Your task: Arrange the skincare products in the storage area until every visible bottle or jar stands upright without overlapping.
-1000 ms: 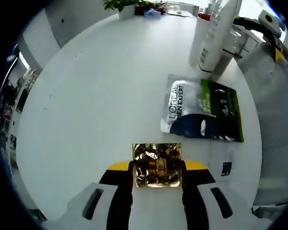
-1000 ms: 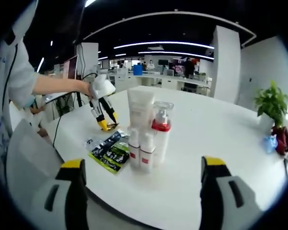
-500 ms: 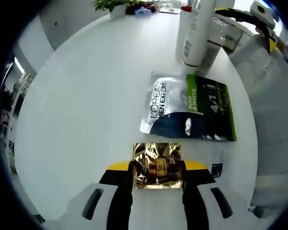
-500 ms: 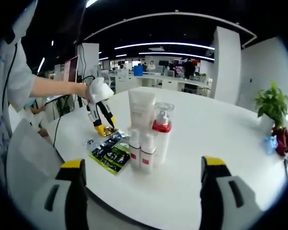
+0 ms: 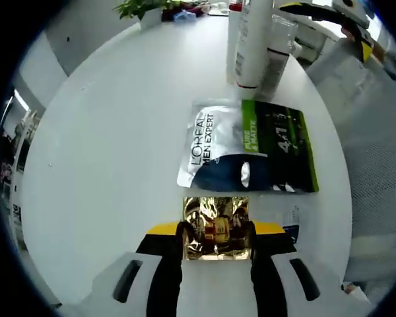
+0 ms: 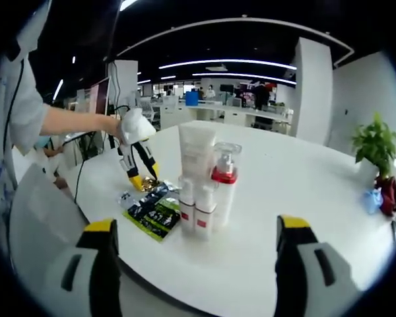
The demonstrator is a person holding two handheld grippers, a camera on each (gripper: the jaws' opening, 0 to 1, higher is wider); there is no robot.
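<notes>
The left tongs are pinching a crinkled gold foil sachet just beside a flat glossy mask pouch lying on the smooth white table; the right tongs are hanging spread wide.

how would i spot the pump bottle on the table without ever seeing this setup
On the round white table, find the upright cluster of bottles beside the flat green-and-black sachet. The pump bottle stands right of the tall white tube. It alone has a clear cap over a red collar.

round white table, flat mask sachet, upright bottles, potted plant
</notes>
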